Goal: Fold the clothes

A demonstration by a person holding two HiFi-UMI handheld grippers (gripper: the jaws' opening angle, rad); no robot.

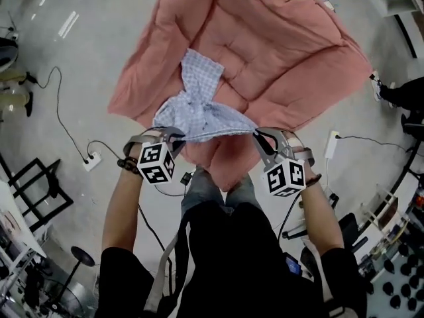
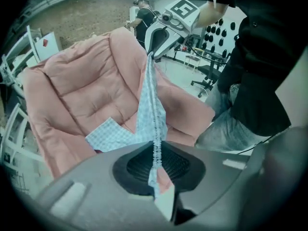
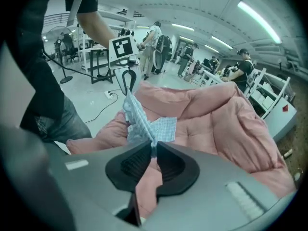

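The left gripper [image 1: 173, 136] and right gripper [image 1: 259, 135] are each clenched on the near edge of the blue checked garment [image 1: 199, 108], holding it between them. Its far end lies on the pink quilt [image 1: 285, 52] spread over the floor. A white power strip [image 1: 91, 160] with a black cable [image 1: 59, 111] lies left of the quilt, and another strip [image 1: 332, 143] lies right. The person's jeans [image 1: 212, 192] stand at the quilt's near corner.

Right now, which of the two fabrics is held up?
The small blue-checked cloth, pinched by the left gripper and right gripper; the pink quilted blanket lies below.
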